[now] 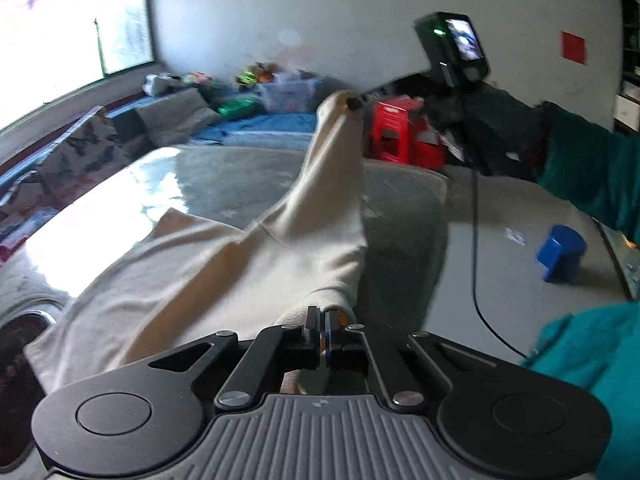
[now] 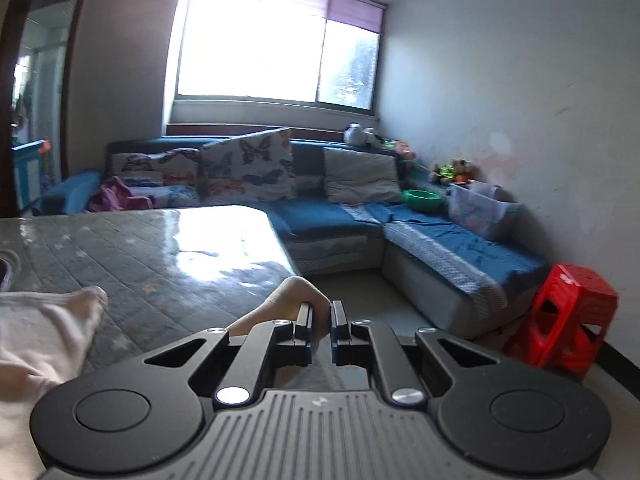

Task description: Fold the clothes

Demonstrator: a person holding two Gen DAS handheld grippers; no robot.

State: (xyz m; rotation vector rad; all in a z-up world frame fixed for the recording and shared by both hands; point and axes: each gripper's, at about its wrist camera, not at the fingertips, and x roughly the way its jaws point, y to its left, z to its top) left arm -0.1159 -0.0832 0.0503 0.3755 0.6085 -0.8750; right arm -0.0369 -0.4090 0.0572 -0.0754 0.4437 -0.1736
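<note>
We hold the cream garment (image 1: 240, 256), soft, light and limp, draped over the near table (image 1: 224, 184), best pinched at its edges: left gripper (image 1: 322, 320) clamped on the near hem, right gripper (image 2: 320, 316) on a far corner, while the clear bin (image 2: 478, 210) on the sofa (image 2: 320, 216) seems, blurrily, to hold toys.
</note>
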